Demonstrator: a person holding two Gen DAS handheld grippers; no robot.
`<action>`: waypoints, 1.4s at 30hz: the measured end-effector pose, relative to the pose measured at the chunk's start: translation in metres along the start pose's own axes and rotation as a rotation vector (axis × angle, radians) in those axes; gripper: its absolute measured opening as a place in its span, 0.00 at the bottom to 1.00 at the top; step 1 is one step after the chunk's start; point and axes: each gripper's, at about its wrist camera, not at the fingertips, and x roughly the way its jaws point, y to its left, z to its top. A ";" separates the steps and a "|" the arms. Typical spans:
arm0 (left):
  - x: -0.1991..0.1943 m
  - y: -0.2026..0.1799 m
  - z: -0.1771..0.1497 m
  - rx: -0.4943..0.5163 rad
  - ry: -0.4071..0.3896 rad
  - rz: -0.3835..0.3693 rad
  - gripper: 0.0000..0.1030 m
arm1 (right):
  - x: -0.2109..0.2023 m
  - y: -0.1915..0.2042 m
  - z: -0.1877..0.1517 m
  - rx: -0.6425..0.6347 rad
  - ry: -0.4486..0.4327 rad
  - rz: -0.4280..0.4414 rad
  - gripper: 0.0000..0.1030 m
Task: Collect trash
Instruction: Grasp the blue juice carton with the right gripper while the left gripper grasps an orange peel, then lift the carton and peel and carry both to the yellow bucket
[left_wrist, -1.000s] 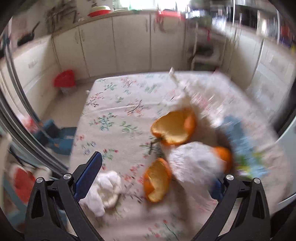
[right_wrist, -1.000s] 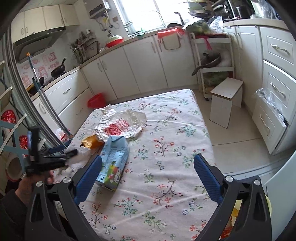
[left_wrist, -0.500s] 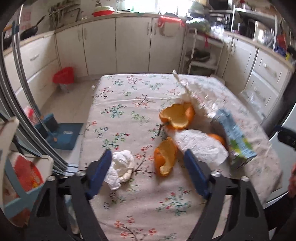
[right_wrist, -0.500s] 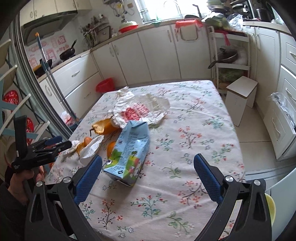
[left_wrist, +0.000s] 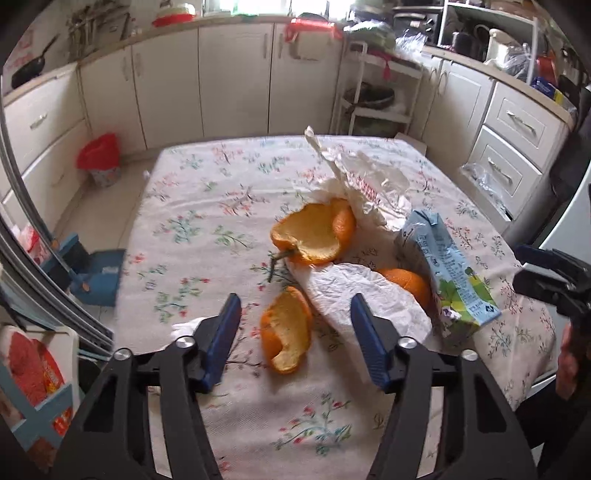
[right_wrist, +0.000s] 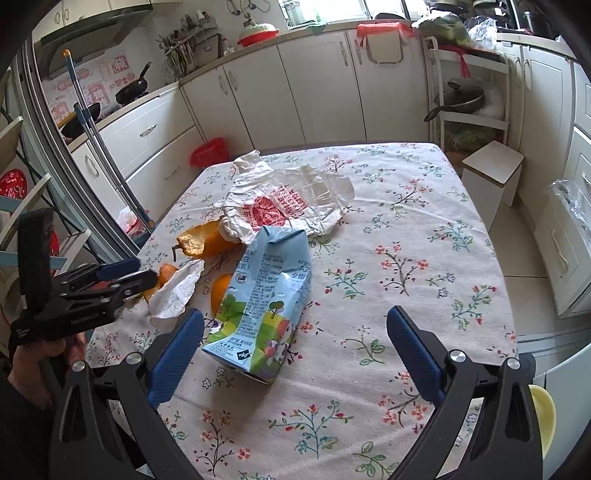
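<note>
From the left wrist view, my left tool (left_wrist: 295, 325) hangs over the near end of the bench (left_wrist: 192, 221), its jaws part open and just been closing, with the small orange peel (left_wrist: 286, 332) lying between them; the pads are not pressing it. A white tissue (left_wrist: 184, 326) peeks out behind the left finger. Past the peel lie a crumpled paper (left_wrist: 365, 291), a bigger peel cup (left_wrist: 314, 236), another orange piece (left_wrist: 404, 278), a blue milk carton (left_wrist: 450, 280) on its side and a white plastic bag (left_wrist: 365, 188). The right tool (left_wrist: 546, 273) shows at the right edge.

From the right wrist view, my right tool (right_wrist: 295, 343) is released, jaws wide, with the carton (right_wrist: 264, 306) just ahead between them, untouched. The bag (right_wrist: 291, 205) lies beyond it. The left tool (right_wrist: 110, 277) hovers over the peels at left, held by a hand (right_wrist: 40, 362).
</note>
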 end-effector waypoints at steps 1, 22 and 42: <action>0.006 -0.001 0.002 -0.011 0.016 -0.013 0.46 | 0.002 0.001 0.000 -0.003 0.003 0.000 0.92; 0.039 0.024 0.010 -0.149 0.144 -0.056 0.13 | 0.059 0.025 0.000 -0.068 0.147 -0.012 0.78; 0.019 0.008 -0.012 -0.055 0.119 -0.017 0.05 | 0.031 -0.001 -0.012 -0.052 0.190 0.011 0.66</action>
